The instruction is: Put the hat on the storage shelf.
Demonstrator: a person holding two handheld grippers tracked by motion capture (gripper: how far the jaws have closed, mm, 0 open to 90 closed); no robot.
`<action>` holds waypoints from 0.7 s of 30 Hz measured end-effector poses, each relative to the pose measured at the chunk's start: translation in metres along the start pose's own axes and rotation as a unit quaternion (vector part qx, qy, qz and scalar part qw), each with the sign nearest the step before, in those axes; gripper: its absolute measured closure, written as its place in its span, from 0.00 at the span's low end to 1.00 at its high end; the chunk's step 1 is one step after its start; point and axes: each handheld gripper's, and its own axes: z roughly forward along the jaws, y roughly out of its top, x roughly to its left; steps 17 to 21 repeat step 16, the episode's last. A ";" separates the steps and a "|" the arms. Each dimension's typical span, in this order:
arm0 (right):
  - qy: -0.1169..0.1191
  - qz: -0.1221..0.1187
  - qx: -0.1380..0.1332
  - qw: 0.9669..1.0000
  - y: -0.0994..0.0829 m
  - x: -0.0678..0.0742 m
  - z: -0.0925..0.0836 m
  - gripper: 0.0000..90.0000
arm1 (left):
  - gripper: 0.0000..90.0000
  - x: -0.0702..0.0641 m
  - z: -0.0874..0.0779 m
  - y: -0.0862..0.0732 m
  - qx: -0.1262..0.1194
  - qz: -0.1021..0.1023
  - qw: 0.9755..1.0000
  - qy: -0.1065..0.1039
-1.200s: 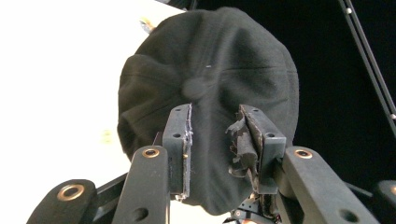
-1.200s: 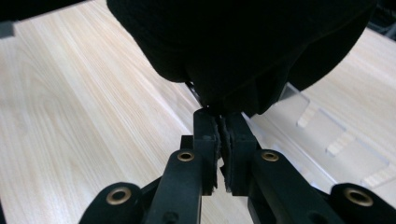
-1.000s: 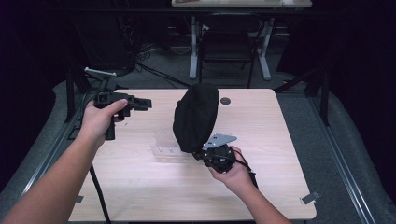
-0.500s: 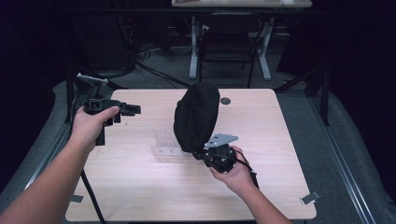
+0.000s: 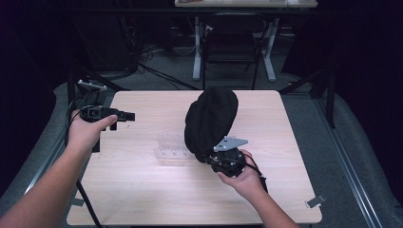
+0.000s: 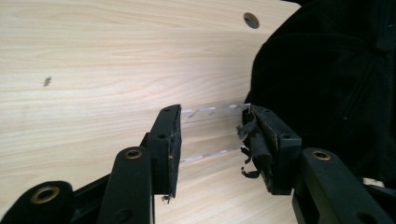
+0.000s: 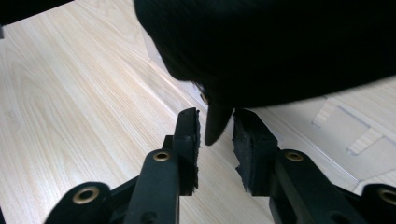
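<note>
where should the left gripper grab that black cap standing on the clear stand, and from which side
Judging by its pose, grip the black cap at its lower rim edge, where a thin strap end hangs between the right gripper's jaws, which have just been opening. The left gripper could come in level from the cap's open left side.

Open jaws, clear stand, black cap

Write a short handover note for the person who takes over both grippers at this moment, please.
Left gripper: empty, jaws have just been opening, near the left edge of the table.
Right gripper: jaws have just been opening; a tab of the black cap hangs between them, not pinched.
Cap: upright over the clear stand, mid-table.
Done: cap brought to the stand.
Left: probably draw the right gripper back and check that the cap stays.
</note>
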 end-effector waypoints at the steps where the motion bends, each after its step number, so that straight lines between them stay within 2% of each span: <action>1: -0.001 0.000 -0.002 1.000 -0.001 0.000 -0.001 0.77 | 0.61 0.000 0.000 -0.001 0.001 0.003 1.000 0.005; 5: -0.006 0.000 -0.003 1.000 -0.004 0.000 -0.005 0.74 | 0.61 0.001 0.003 -0.006 0.000 0.013 1.000 0.019; 10: -0.023 -0.017 0.003 1.000 -0.013 0.000 -0.015 0.68 | 0.61 0.002 0.008 -0.017 0.002 0.037 0.998 0.044; 13: -0.035 -0.025 -0.006 0.999 -0.020 0.000 -0.022 0.63 | 0.60 0.005 0.012 -0.026 0.002 0.048 0.998 0.051; 16: -0.039 -0.021 -0.033 0.998 -0.028 -0.006 -0.029 0.55 | 0.59 0.010 0.014 -0.038 -0.004 0.049 0.998 0.045; 21: -0.039 -0.021 -0.033 0.998 -0.028 -0.006 -0.029 0.55 | 0.59 0.010 0.014 -0.038 -0.004 0.049 0.998 0.045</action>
